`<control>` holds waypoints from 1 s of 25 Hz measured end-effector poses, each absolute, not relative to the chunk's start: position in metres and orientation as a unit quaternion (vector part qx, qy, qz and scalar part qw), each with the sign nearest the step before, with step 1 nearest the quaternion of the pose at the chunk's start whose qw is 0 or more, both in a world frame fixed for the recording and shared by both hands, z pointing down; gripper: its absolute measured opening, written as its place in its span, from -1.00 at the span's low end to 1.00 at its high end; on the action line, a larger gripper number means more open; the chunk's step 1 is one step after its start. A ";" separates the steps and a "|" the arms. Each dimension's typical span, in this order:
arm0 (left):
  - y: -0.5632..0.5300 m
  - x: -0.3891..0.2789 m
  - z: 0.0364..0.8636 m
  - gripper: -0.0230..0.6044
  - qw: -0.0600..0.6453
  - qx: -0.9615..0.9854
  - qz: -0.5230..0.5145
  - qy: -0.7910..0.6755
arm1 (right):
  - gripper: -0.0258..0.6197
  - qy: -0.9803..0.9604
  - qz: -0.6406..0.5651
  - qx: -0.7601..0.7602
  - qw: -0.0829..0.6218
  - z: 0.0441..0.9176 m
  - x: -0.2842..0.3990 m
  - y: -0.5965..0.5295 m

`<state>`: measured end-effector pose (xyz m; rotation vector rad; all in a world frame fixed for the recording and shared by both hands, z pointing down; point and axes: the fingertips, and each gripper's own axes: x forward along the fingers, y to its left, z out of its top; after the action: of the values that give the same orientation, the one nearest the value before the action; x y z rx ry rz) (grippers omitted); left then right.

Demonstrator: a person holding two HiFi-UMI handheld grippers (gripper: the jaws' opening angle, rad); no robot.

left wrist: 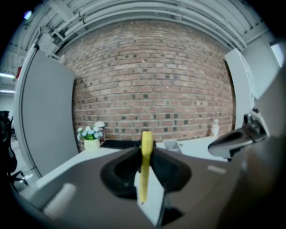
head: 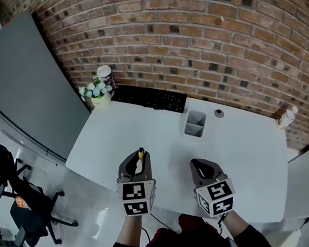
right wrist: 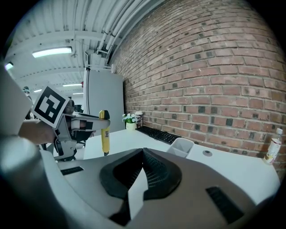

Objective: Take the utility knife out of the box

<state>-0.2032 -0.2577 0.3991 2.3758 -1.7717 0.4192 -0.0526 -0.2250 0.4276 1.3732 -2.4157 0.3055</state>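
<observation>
1. Knife [left wrist: 144, 170]: yellow, upright, clamped between the jaws of the left hand-held gripper [head: 140, 160]. Its ends stick out above and below the jaw tips.
2. Knife position: outside the box [head: 195, 124], over the near part of the desk [head: 244, 155]. The box stands well apart, further back toward the brick wall.
3. Right hand-held gripper [head: 201, 165]: jaws together, nothing between them. It sits just beside the left one, level with it.
</observation>
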 end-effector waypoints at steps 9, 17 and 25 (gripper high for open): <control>-0.220 -0.219 0.408 -0.69 0.086 0.789 0.138 -0.593 | -0.90 -0.857 0.102 0.473 0.174 0.426 -0.072 -0.201; -0.183 -0.236 0.414 -0.69 0.099 0.783 0.140 -0.598 | -0.90 -0.862 0.106 0.464 0.175 0.427 -0.088 -0.176; -0.149 -0.259 0.419 -0.68 0.106 0.772 0.140 -0.611 | -0.90 -0.869 0.104 0.449 0.180 0.430 -0.108 -0.150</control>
<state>-0.2587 -0.1490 0.4190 2.2731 -1.8009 0.4134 -0.1078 -0.1500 0.4298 1.2693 -2.4560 0.2940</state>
